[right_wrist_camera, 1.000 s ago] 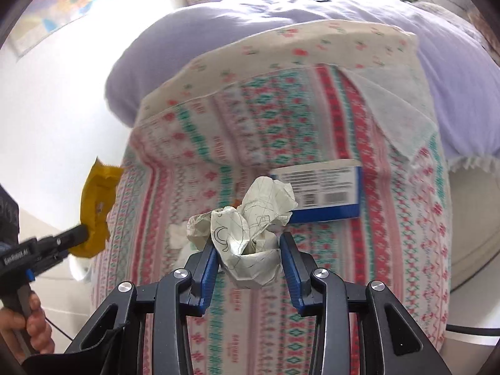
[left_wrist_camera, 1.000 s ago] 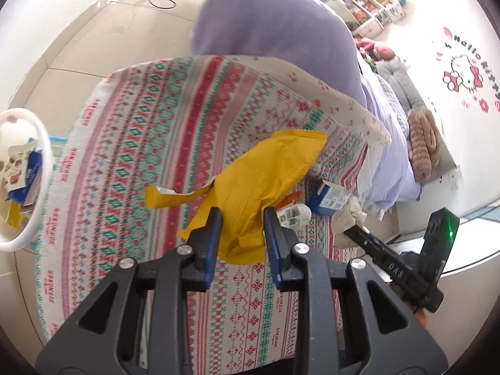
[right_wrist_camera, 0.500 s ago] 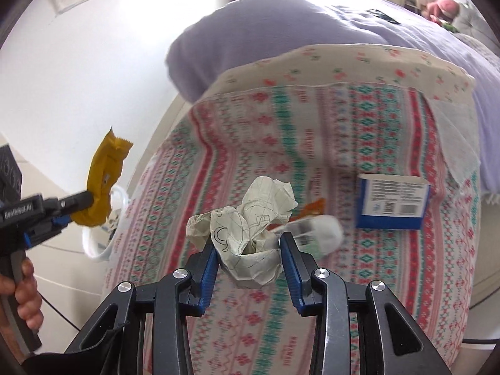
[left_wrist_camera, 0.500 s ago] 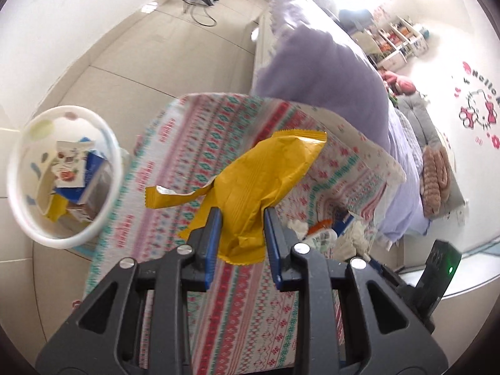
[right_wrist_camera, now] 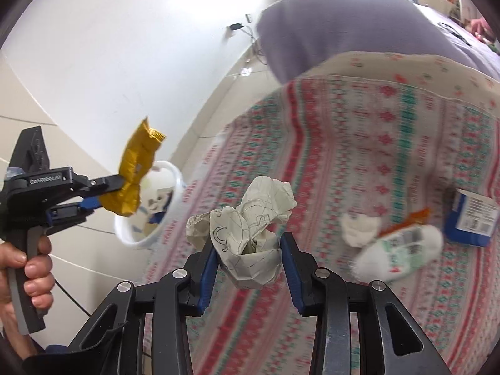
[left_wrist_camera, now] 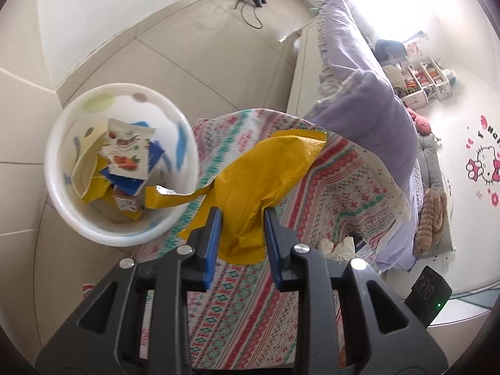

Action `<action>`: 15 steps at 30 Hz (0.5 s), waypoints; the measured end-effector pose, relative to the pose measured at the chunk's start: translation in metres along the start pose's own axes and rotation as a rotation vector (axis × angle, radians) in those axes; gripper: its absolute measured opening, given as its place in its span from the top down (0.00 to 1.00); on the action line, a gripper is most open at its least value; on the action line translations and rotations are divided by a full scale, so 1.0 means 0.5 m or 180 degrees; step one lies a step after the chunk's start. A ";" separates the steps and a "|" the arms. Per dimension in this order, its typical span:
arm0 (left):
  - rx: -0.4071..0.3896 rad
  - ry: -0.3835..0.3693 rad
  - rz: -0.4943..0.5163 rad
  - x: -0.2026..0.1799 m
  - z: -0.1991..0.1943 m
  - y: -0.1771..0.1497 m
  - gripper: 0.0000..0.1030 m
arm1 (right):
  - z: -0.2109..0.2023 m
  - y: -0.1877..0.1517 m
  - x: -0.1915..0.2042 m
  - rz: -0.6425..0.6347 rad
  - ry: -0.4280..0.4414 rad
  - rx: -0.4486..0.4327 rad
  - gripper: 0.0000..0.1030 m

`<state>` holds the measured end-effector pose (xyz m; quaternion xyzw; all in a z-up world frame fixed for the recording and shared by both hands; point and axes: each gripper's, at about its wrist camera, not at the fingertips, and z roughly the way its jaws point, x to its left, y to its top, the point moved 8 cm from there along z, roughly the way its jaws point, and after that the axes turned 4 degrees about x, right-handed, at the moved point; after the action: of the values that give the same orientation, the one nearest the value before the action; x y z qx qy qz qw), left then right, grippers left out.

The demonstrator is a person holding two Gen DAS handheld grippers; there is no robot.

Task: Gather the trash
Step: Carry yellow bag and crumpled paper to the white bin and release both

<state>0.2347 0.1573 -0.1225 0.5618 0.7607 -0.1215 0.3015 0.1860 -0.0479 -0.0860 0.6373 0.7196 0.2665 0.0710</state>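
1. The left claw (left_wrist_camera: 240, 234) is closed on a yellow wrapper (left_wrist_camera: 265, 181). The wrapper sticks up out of the claw.
2. In the left view, the torn end of the wrapper reaches over the rim of a white trash bin (left_wrist_camera: 122, 162).
3. The bin stands on the tiled floor (left_wrist_camera: 193, 50), just beside the bed. It already has paper and wrappers inside.
4. The right claw (right_wrist_camera: 248, 256) is closed on a crumpled paper ball (right_wrist_camera: 250, 231) with black lines drawn on it.
5. The paper ball hangs above the bed's patterned blanket (right_wrist_camera: 359, 143).
6. On the blanket lie a small white bottle (right_wrist_camera: 400, 251), a white paper scrap (right_wrist_camera: 359, 231) and a blue box (right_wrist_camera: 472, 222).
7. The right view also shows the left claw (right_wrist_camera: 93, 193) with the yellow wrapper (right_wrist_camera: 134, 175), close to the bin (right_wrist_camera: 150, 206).
8. A purple quilt (left_wrist_camera: 368, 115) lies further up the bed.
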 end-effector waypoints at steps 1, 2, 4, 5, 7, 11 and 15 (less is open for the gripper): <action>0.0000 0.0008 -0.0027 0.012 -0.003 0.004 0.71 | 0.008 0.003 0.013 -0.0020 0.0027 0.0005 0.61; -0.0018 0.0028 -0.0050 0.022 -0.006 0.009 0.71 | 0.015 0.005 0.021 -0.0032 0.0049 0.0010 0.61; -0.0046 0.0109 -0.0090 0.047 -0.011 0.020 0.71 | 0.033 0.007 0.042 -0.0016 0.0150 0.0048 0.61; -0.0044 0.0133 -0.0105 0.055 -0.011 0.024 0.71 | 0.043 0.008 0.051 0.0002 0.0213 0.0077 0.61; -0.0020 0.0159 -0.0154 0.076 -0.010 0.030 0.71 | 0.066 0.010 0.074 0.0006 0.0306 0.0136 0.61; -0.0045 0.0203 -0.0245 0.109 -0.015 0.038 0.71 | 0.104 0.010 0.116 -0.0077 0.0322 0.0209 0.61; -0.0001 0.0168 -0.0371 0.136 -0.010 0.046 0.71 | 0.127 0.020 0.157 -0.0072 0.0421 0.0227 0.61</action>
<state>0.2417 0.2210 -0.1553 0.5195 0.7998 -0.1240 0.2739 0.2089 0.0461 -0.1167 0.6123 0.7388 0.2815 0.0036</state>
